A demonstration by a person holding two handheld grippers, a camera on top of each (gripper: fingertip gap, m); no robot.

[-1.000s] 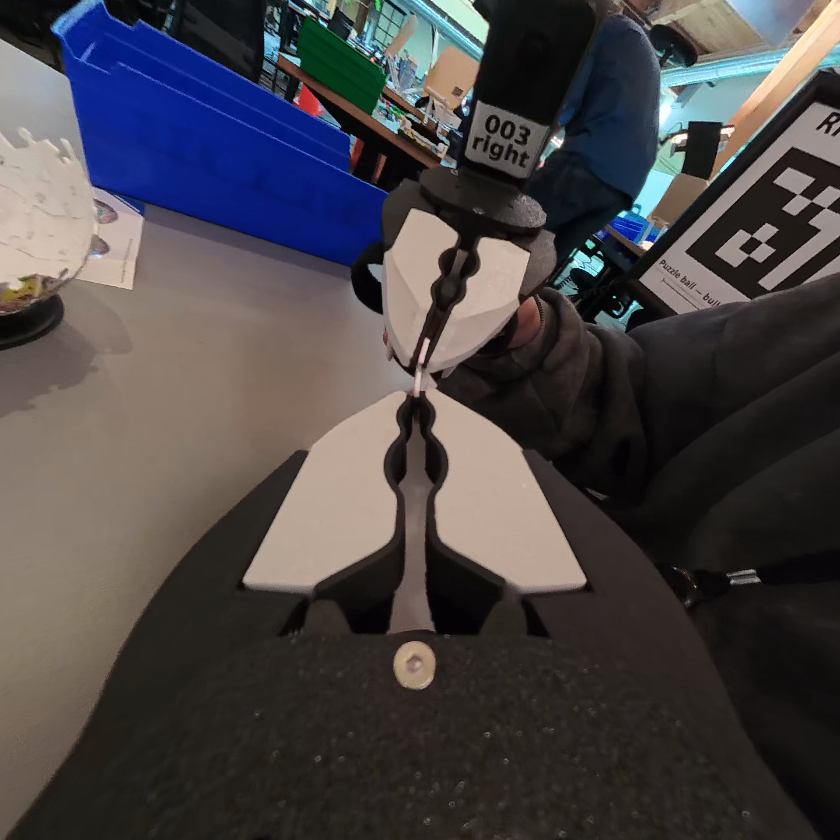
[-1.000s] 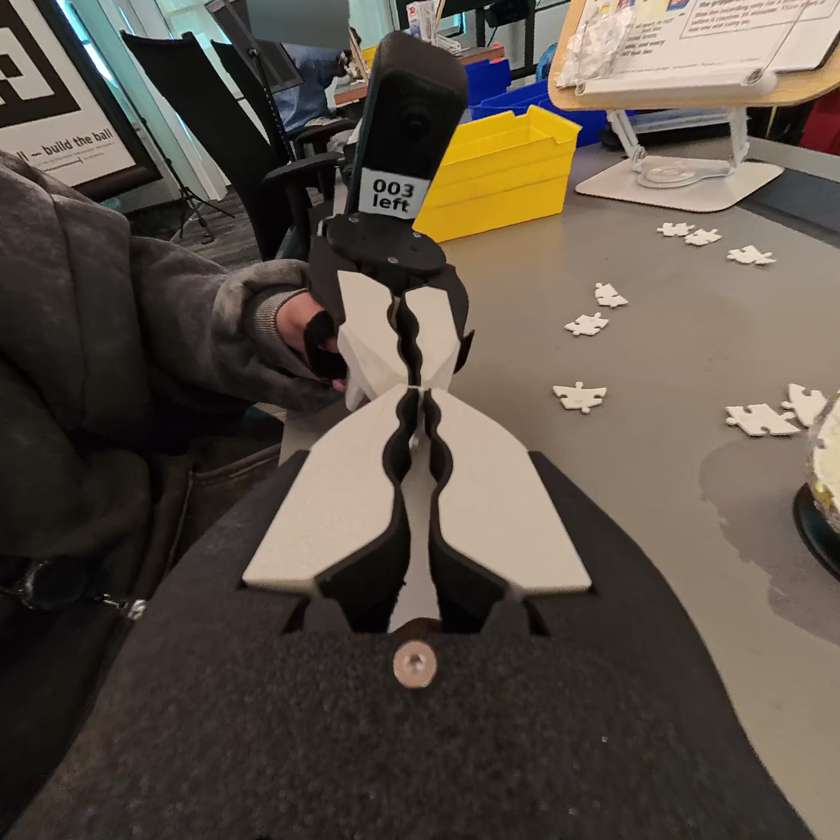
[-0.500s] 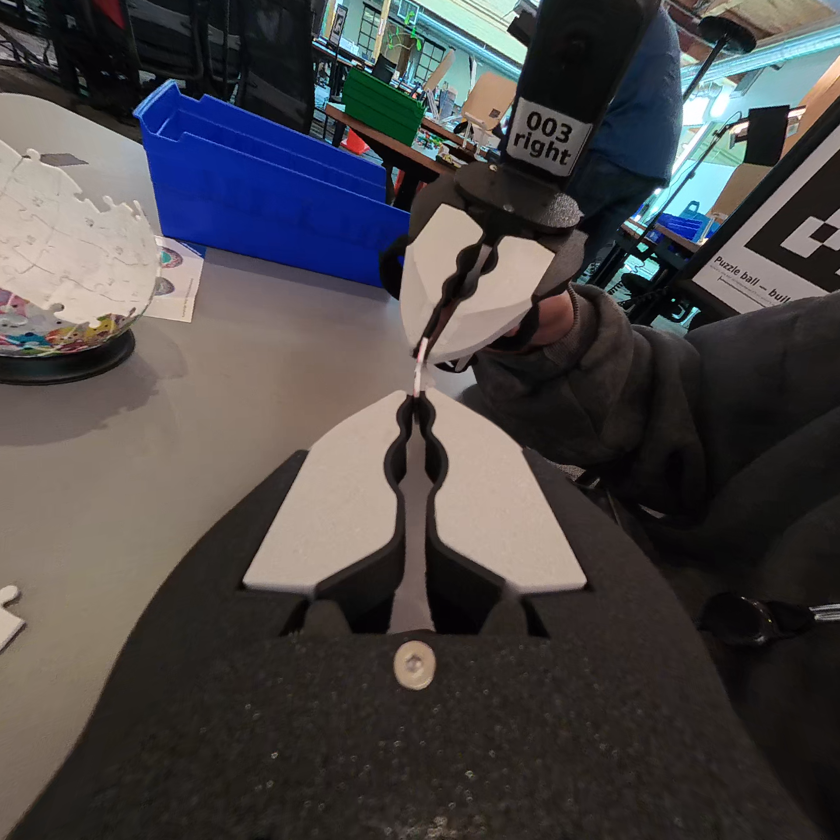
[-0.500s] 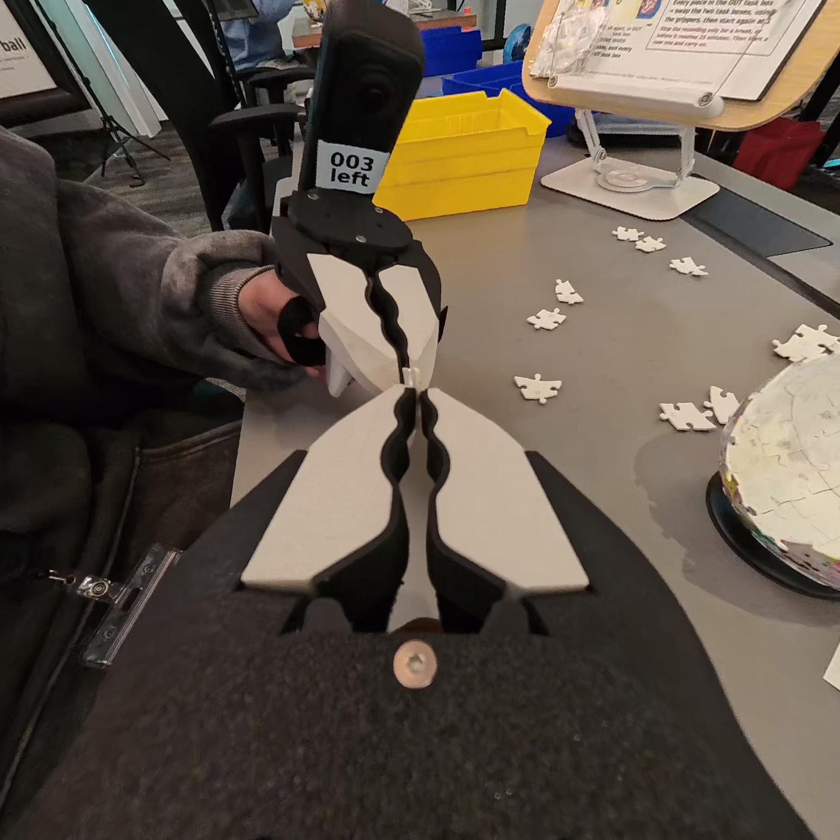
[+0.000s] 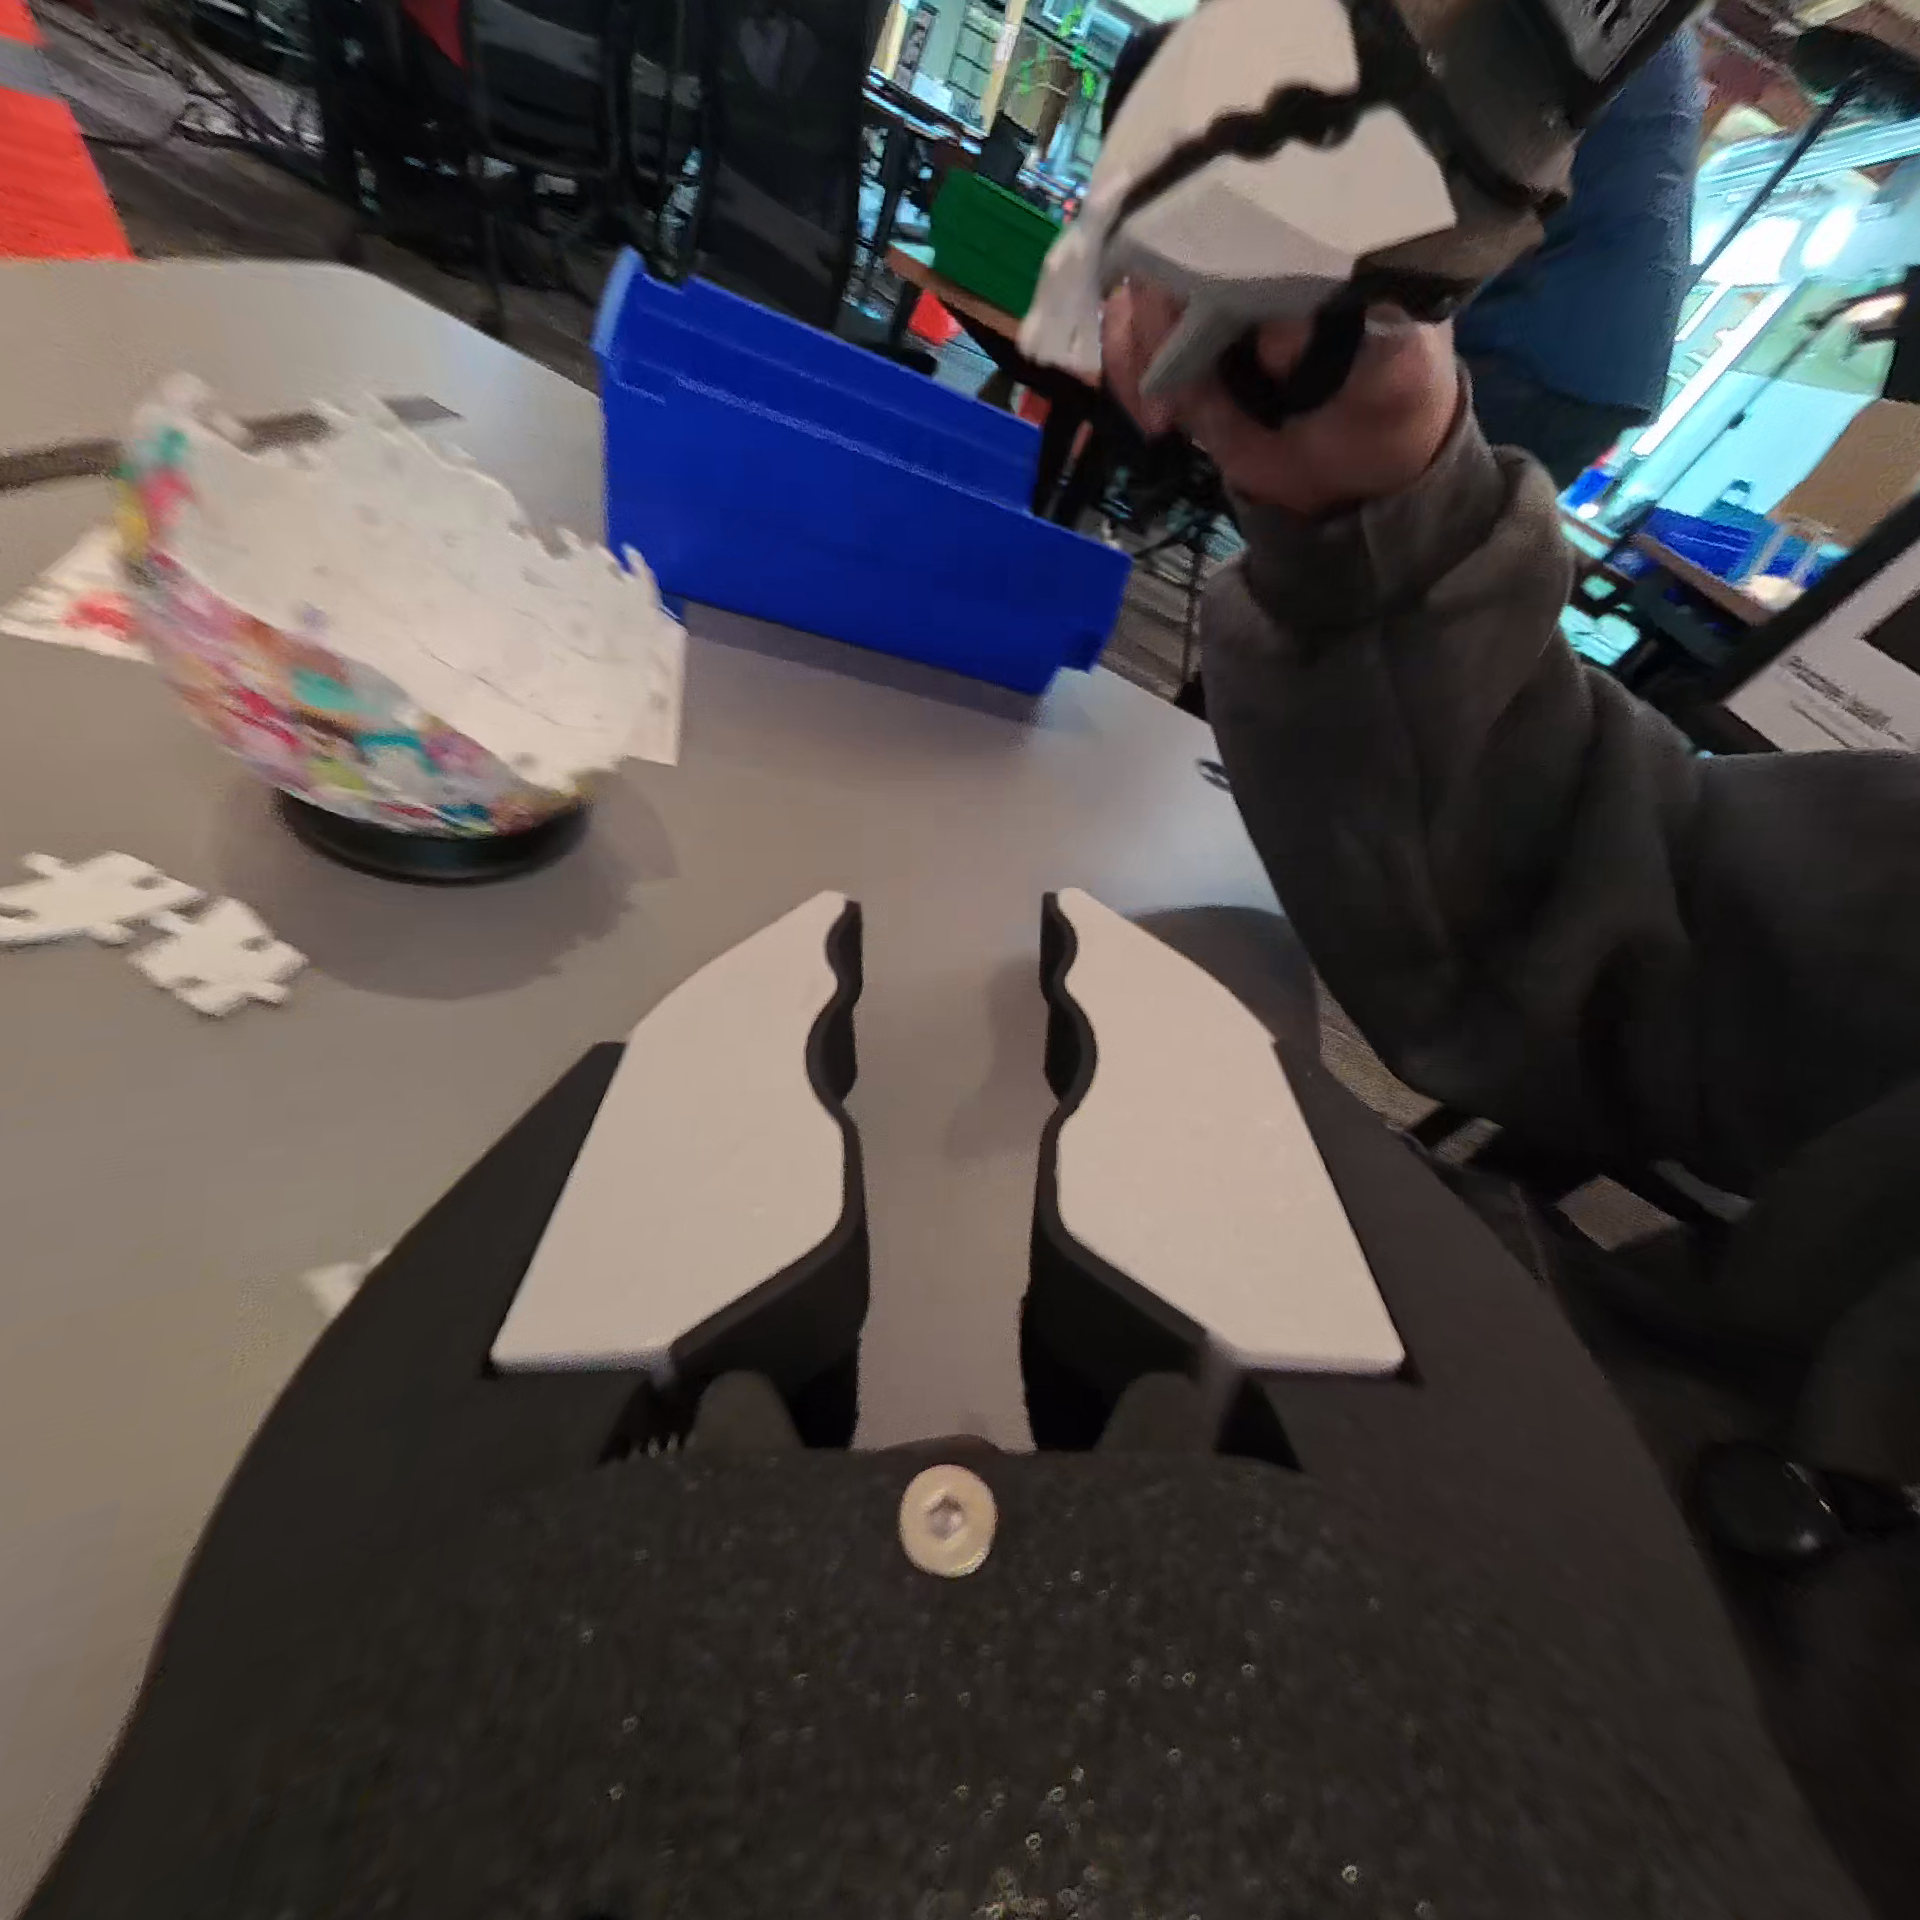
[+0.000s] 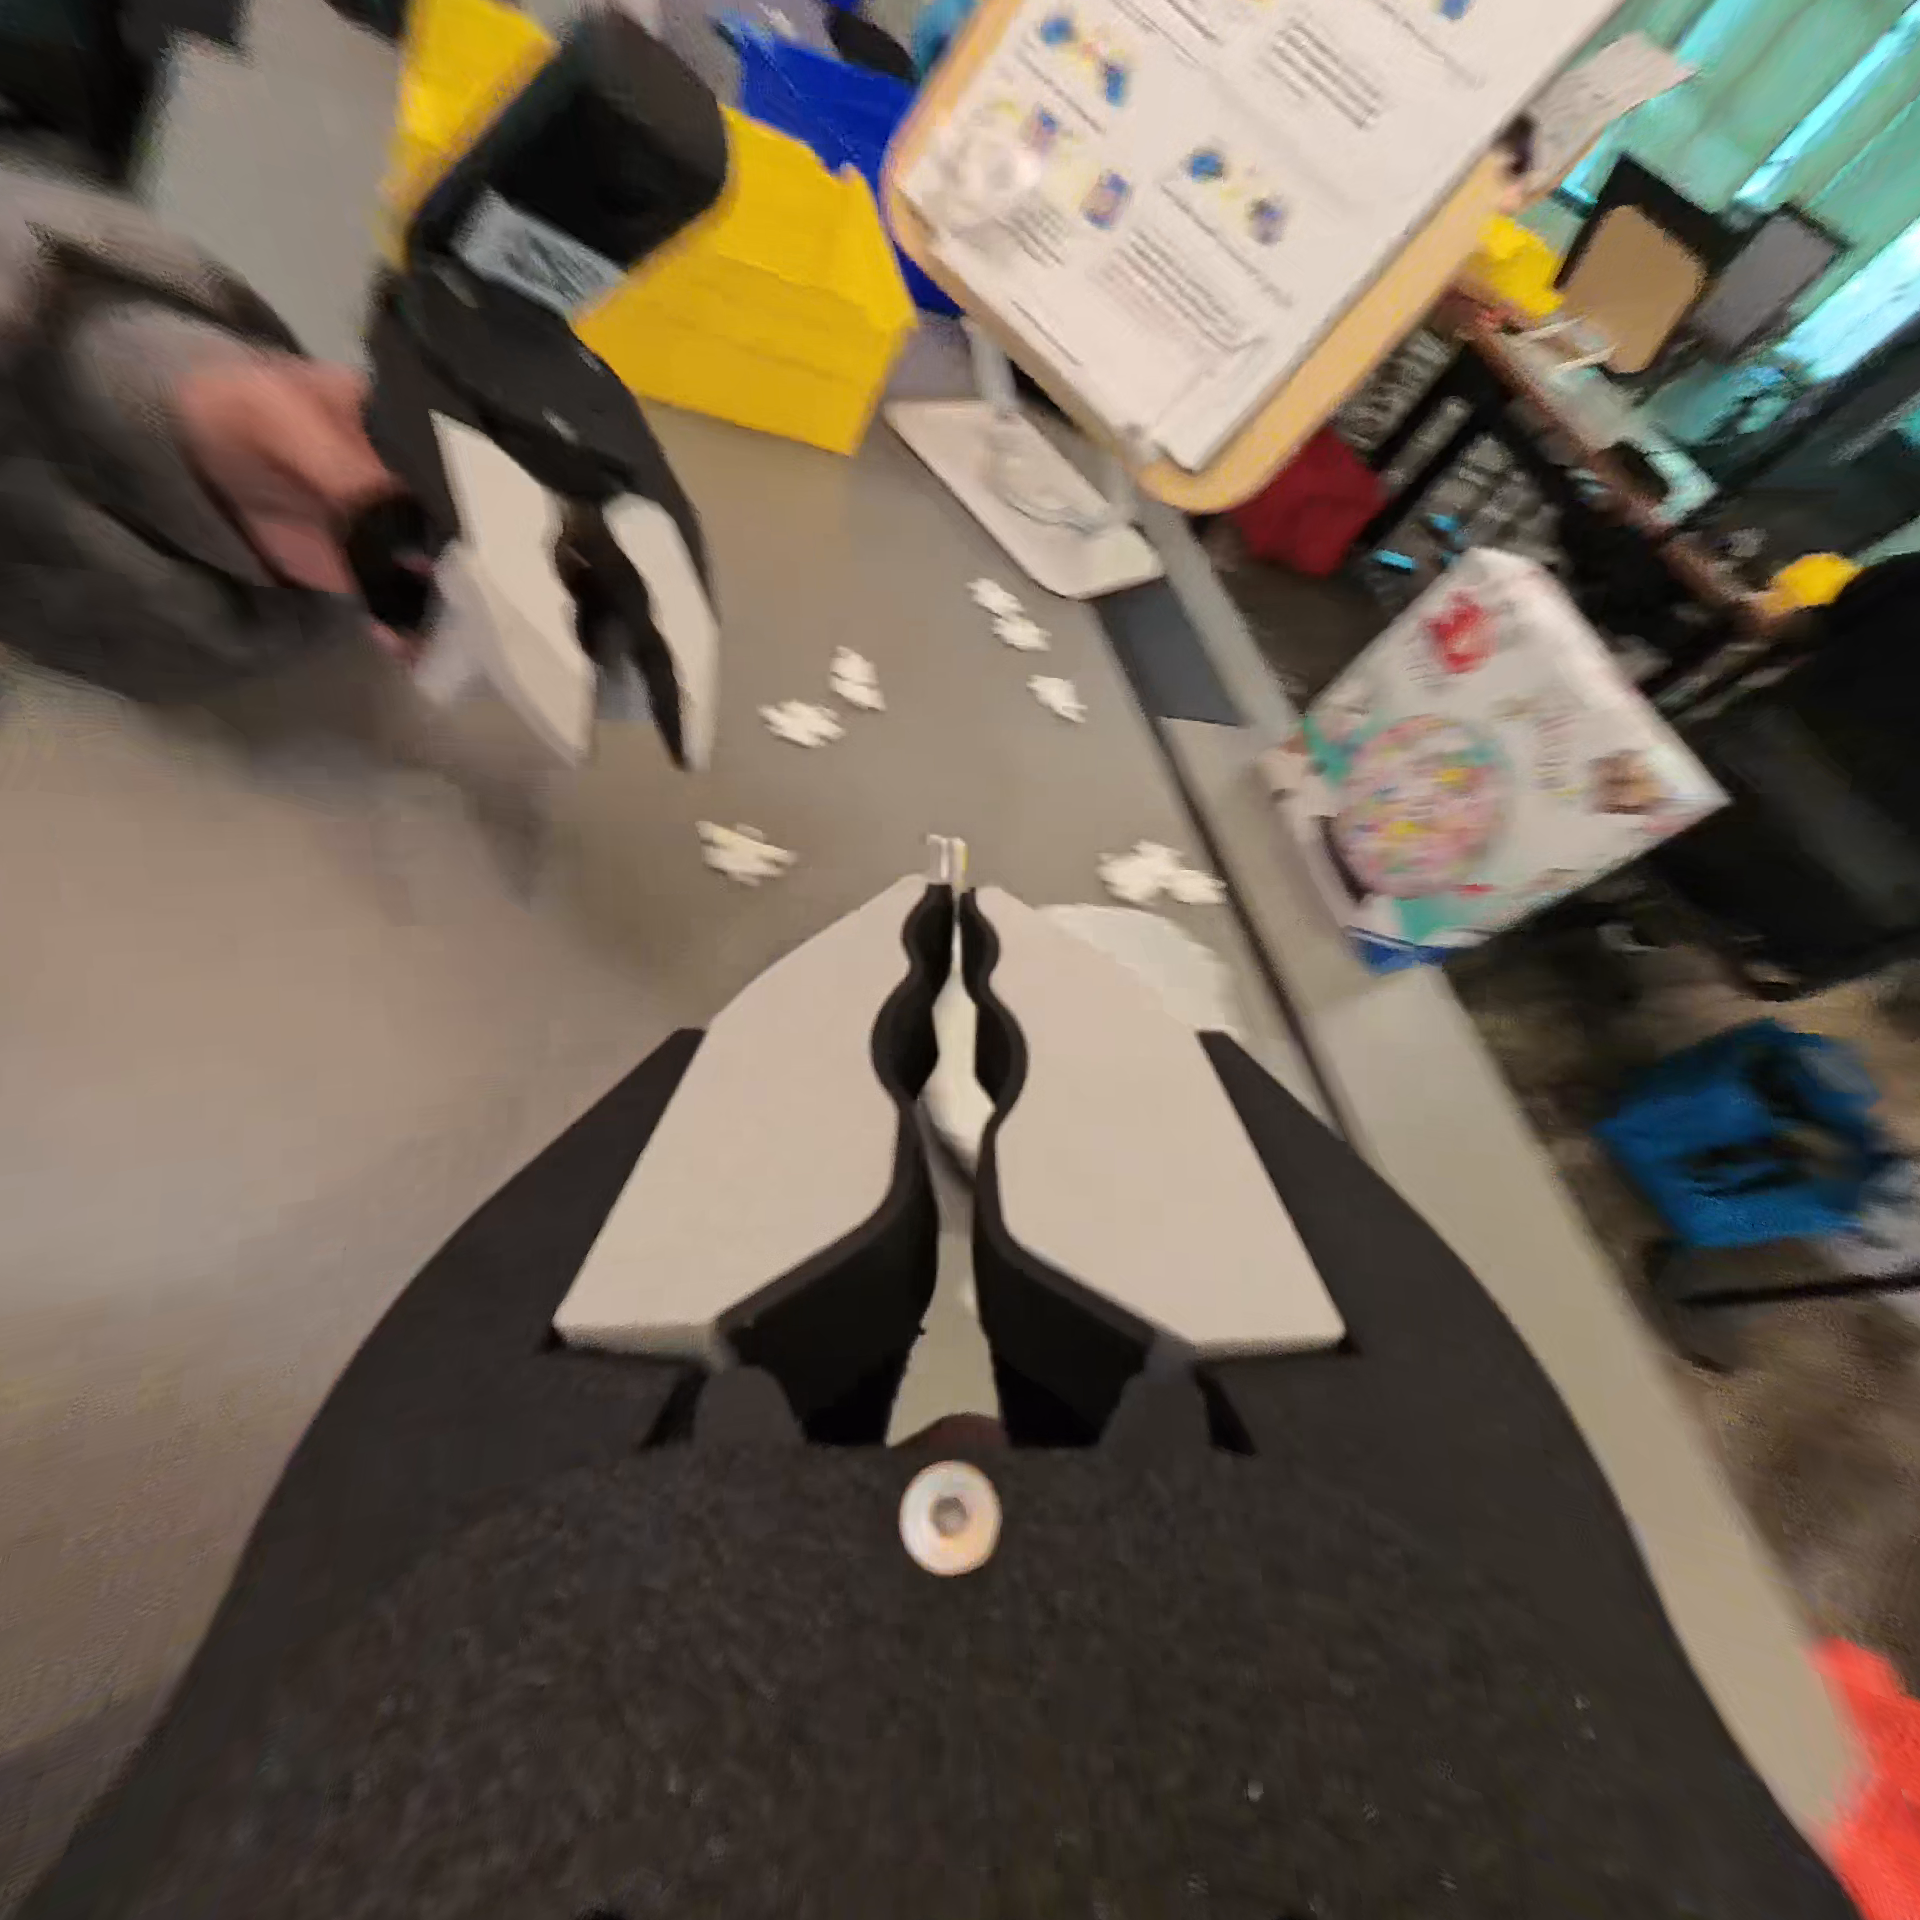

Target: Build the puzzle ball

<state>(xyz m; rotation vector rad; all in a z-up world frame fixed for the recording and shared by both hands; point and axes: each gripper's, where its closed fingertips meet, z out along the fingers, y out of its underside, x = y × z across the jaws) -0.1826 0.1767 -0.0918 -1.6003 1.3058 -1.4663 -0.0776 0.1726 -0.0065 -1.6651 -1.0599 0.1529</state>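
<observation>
A thin white puzzle piece (image 6: 948, 860) is clamped edge-on at the very tips of the right gripper (image 6: 954, 902), with only a sliver of it showing beyond the closed jaws. The left gripper (image 5: 951, 914) is held with its jaws apart and nothing between them, low over the grey tabletop (image 5: 436, 1091). Beyond it, toward the far left of the tabletop, the half-built puzzle ball (image 5: 384, 644) is seated on a black ring stand (image 5: 426, 847), tipped so that its jagged open rim faces up and sideways; a blue bin (image 5: 831, 540) is set behind it near the far edge. Loose pieces (image 6: 743, 852) are scattered toward the right edge. For the step to go well, the piece is best brought to the rim with its tabs lined up to the matching gap before any pressure is given. The ball is probably best steadied by the free gripper, since the shell looks light and could be rolled off its stand by a sideways push.
</observation>
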